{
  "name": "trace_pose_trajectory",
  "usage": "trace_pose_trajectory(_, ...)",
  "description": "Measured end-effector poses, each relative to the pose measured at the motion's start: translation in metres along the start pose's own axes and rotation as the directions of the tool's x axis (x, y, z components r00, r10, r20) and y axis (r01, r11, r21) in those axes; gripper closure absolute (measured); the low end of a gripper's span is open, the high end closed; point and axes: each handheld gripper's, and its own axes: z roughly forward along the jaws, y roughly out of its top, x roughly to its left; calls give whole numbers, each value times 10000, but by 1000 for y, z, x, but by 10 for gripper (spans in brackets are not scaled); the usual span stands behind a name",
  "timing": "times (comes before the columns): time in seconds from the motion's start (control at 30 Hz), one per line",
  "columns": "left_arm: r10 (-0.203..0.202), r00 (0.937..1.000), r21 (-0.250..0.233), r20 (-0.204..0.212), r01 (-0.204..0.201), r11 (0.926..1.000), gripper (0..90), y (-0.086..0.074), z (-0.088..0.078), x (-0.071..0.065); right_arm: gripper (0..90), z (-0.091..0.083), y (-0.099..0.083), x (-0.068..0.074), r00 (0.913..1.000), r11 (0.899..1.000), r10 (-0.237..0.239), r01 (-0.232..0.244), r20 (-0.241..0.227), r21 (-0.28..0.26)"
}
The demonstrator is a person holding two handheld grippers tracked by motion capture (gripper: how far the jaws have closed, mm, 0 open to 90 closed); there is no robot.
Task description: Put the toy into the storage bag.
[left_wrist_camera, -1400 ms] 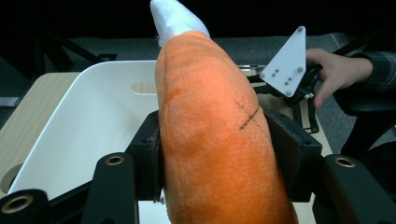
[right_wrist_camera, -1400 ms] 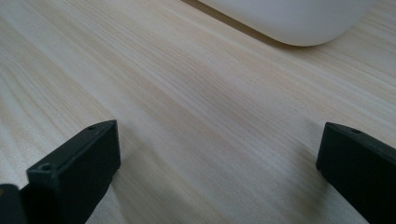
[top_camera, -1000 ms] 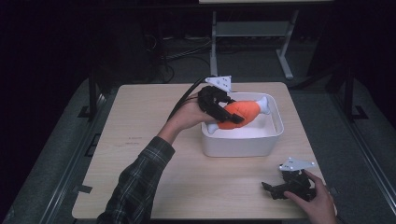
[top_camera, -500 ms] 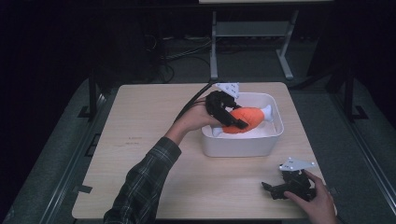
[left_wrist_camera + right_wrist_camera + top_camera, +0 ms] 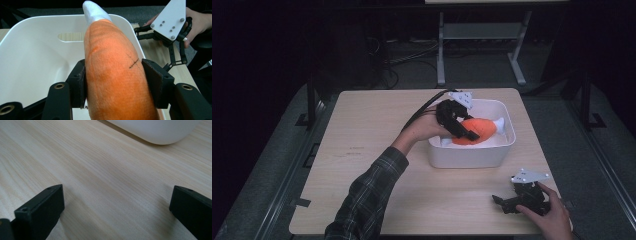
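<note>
Over the white bin (image 5: 472, 155), the left gripper (image 5: 458, 125) reaches in from the left on an outstretched plaid sleeve (image 5: 367, 195), jaws clenched on the orange plush (image 5: 479, 131), which is held inside the bin. Near the table's (image 5: 372, 145) right front corner, the right gripper (image 5: 507, 204) rests low in a hand (image 5: 552, 220), jaws spread and grasping nothing. Beyond the table are a dark floor and a metal stand (image 5: 482, 45).

Dim, dark surroundings beyond a softly lit table (image 5: 377, 150); slight blur.

Dim lab or studio, bare wooden table (image 5: 377, 125), metal stand legs (image 5: 482, 50), floor cables (image 5: 402, 55)
</note>
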Motion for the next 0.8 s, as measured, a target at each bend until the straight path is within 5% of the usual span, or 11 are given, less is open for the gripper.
trace_pose_trajectory(0.4,60,10000,231,-29,-59,9997,399,0,3,-1,0,0,0,0,10000,10000,3,-3,-1,2)
trace_pose_trajectory(0.8,-79,9995,-116,-304,75,9999,361,2,-11,-3,0,0,0,0,10000,10000,14,-14,7,15)
